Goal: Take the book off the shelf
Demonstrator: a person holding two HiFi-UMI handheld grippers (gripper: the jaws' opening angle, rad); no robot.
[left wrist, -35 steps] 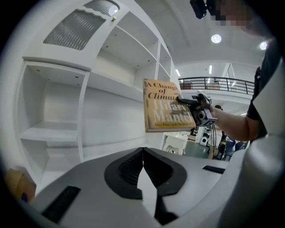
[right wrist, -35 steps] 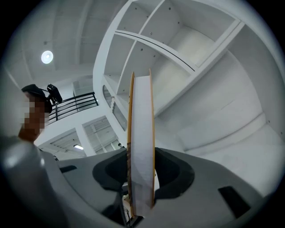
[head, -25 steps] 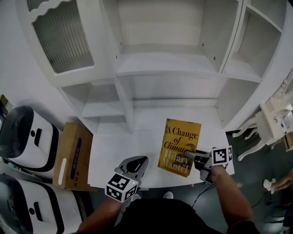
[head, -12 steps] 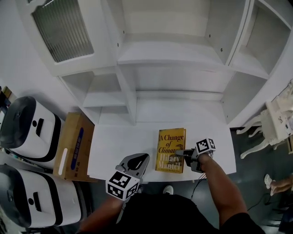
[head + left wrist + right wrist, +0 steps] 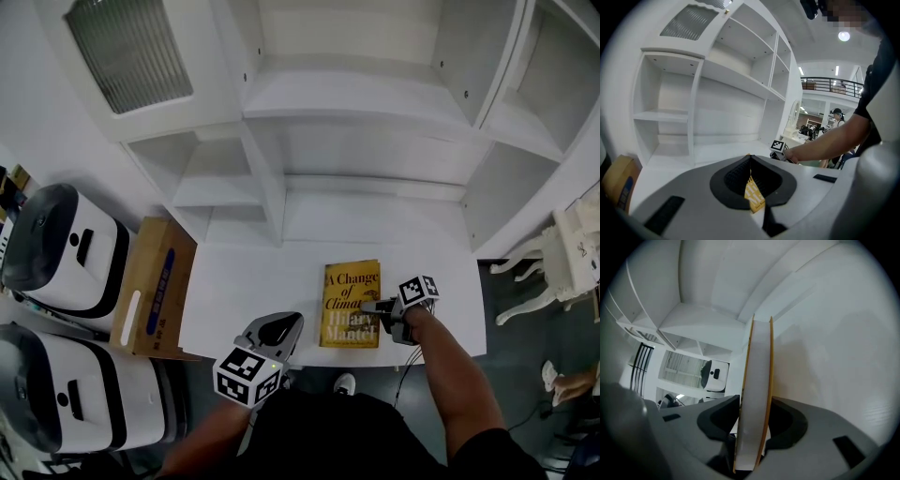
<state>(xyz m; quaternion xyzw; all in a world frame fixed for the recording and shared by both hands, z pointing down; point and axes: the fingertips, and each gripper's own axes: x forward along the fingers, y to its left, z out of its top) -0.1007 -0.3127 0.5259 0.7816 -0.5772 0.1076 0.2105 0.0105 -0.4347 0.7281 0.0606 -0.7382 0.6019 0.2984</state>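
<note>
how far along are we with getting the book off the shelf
Done: the book is out of the shelf and flat, cover up, over the counter in front. In hand: the right tongs grip its right edge. Left: letting go, once it is down; I cannot tell whether it rests on the counter. The left tongs are shut and empty.

The book point(image 5: 352, 305) has a yellow cover with dark lettering and white page edges. The shelf point(image 5: 356, 103) and table point(image 5: 244, 291) are plain white. The left gripper point(image 5: 279, 326) and right gripper point(image 5: 375, 307) are grey with black pads, each carrying black-and-white square markers. The box point(image 5: 150, 300) is brown with a blue stripe.
</note>
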